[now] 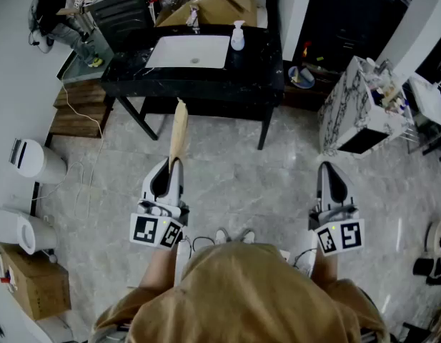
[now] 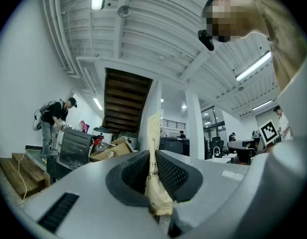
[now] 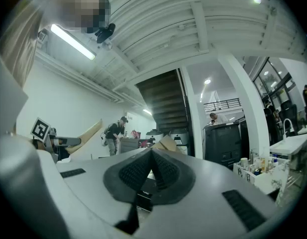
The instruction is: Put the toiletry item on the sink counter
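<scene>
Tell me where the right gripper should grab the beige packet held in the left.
Grip the bare middle of the beige packet, probably coming in from its right. It is long and slim, the left gripper pinches only its near end, and the rest sticks out ahead toward the sink counter. The right gripper, shut and empty, must open first.

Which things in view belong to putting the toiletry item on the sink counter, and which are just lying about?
Belonging to the job: left tool, shut on the paper-wrapped toiletry item; sink counter with its white basin.

Just lying about: soap dispenser; marbled cabinet; cardboard box; wooden steps; right tool, shut and empty.
</scene>
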The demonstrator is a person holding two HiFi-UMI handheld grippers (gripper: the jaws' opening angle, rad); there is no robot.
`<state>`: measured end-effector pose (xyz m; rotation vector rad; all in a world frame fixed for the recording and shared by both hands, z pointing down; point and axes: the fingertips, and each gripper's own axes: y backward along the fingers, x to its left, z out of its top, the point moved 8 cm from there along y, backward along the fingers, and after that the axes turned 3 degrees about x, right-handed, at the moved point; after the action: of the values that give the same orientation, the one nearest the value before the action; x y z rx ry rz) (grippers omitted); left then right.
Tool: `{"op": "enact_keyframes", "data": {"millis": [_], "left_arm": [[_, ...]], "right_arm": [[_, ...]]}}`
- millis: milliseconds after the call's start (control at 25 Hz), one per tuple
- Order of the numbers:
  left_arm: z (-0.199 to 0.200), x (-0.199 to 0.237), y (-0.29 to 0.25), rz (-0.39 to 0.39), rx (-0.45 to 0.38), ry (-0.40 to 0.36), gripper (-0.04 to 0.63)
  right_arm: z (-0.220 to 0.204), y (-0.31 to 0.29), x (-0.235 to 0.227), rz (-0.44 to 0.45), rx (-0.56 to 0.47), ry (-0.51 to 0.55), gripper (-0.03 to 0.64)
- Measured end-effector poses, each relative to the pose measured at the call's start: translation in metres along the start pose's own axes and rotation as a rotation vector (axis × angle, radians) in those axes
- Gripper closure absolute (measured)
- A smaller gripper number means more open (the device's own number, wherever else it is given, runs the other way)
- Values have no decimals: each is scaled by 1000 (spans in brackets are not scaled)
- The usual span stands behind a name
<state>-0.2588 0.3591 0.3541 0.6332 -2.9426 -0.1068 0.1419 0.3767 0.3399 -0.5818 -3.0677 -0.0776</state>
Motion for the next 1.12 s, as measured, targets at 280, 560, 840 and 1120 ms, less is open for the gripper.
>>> {"op": "enact_keyframes", "data": {"millis": [280,560,840,1120], "left_arm": [[-3,-7,-7,0,5,4,560],[-8,-27,-8,-6,12,2,560],[-10,-56,-20,-22,8,-20,560],[-22,-76,-28,-22,37,-21,560]], "right_arm": [[-1,-6,-9,8,5,-3,615],[-1,-6,-17,47,-1,-16,615],[-21,7,-34,137,23,-112,614],[-40,12,-56,155,53,-178,614]]}}
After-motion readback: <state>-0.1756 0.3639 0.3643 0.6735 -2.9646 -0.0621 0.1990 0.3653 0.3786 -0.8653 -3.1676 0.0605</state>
